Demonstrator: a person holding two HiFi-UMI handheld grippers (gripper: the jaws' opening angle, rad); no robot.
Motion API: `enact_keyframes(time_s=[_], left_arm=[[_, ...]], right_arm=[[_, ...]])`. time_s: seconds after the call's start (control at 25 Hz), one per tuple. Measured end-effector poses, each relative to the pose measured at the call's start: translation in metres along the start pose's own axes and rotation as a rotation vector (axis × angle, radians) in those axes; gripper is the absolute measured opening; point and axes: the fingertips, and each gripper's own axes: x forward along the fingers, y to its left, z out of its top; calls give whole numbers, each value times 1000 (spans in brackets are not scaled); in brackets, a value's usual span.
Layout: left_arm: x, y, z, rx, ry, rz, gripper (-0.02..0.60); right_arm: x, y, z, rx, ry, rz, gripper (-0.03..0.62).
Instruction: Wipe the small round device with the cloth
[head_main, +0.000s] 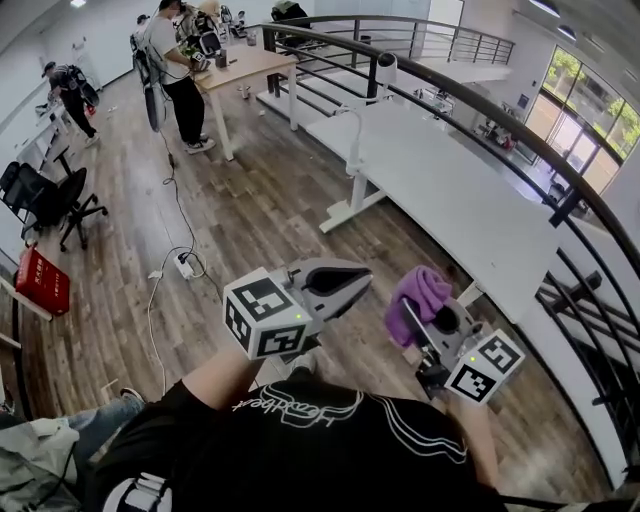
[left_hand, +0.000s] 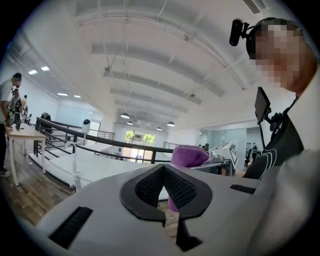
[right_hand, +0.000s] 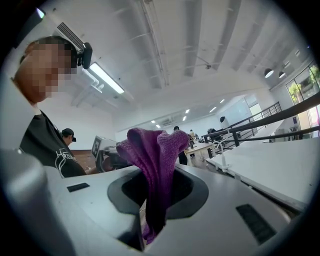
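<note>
One purple cloth (right_hand: 150, 145) hangs clamped in the right gripper (right_hand: 157, 175); left gripper (left_hand: 162, 170) closed.

1. Bright, even daylight fills the head view, entering through the windows (head_main: 585, 125) at the upper right; shadows on the wooden floor (head_main: 250, 220) are soft
2. The white table (head_main: 440, 190) looks nearly washed out
3. Both gripper views are fisheye, with black corners and lines bent toward the edges
4. A ceiling strip light (right_hand: 106, 78) glares in the right gripper view
</note>
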Motion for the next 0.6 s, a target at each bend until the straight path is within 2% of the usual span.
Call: enact_keyframes(time_s=[0.12, 0.28, 0.48, 0.6], left_arm=[[7, 43, -2, -17, 10, -10, 6], [9, 109, 3, -25, 18, -20, 6], [-1, 201, 13, -58, 31, -17, 6], [-13, 252, 23, -44, 38, -6, 6]], right_arm=[[35, -22, -1, -23, 12, -11, 58], [90, -57, 1, 5, 21, -27, 58], [168, -97, 16, 40, 14, -47, 58], [219, -113, 23, 31, 22, -45, 58]])
